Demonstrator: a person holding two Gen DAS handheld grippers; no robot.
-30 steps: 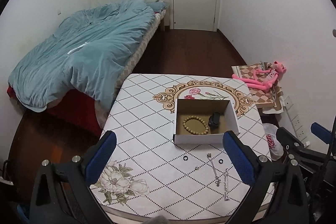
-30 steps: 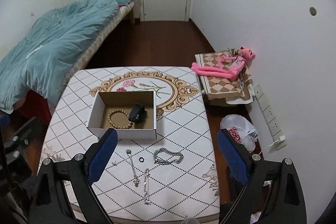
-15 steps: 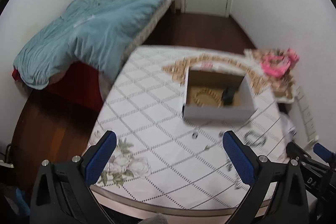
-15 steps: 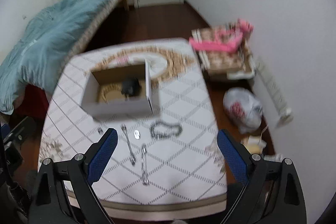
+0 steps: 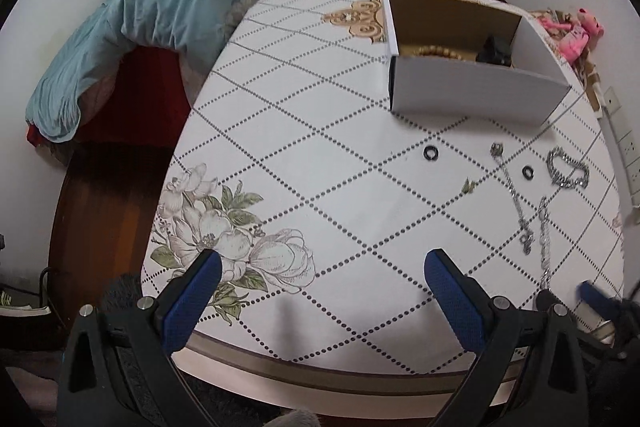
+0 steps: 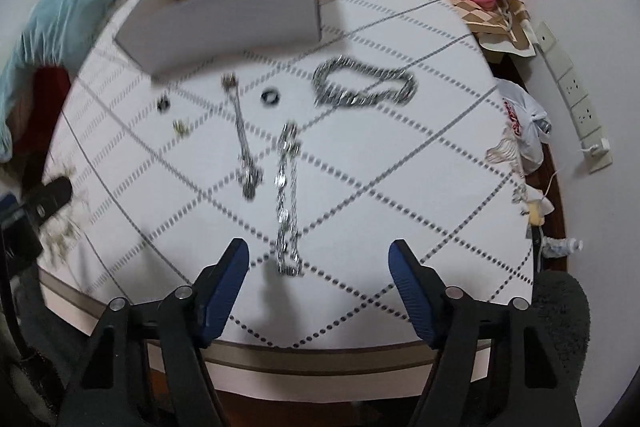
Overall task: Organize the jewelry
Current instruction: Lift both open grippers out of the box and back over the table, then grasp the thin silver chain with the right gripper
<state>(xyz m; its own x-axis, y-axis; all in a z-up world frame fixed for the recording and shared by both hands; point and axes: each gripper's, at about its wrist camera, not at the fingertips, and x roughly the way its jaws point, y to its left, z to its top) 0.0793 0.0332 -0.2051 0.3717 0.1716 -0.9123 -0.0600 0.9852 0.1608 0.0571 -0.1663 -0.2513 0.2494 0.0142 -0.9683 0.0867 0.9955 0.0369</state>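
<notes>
My right tool [image 6: 318, 259] is closing above the near edge of the worktop [image 6: 420, 187], nothing between its pads, a silver chain [image 6: 288, 195] lying just beyond them. My left tool [image 5: 320, 269] hangs released over bare worktop, while the box [image 5: 472, 91] sits at upper right.

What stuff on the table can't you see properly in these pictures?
- Bead bracelet and black thing in the box: left view, mostly hidden by its front wall.
- Box inside: right view, blocked by its wall, blurred.
- Tiny gold piece: right view, too small and blurred.
- Right claw: left view, blurred, cut off.
</notes>
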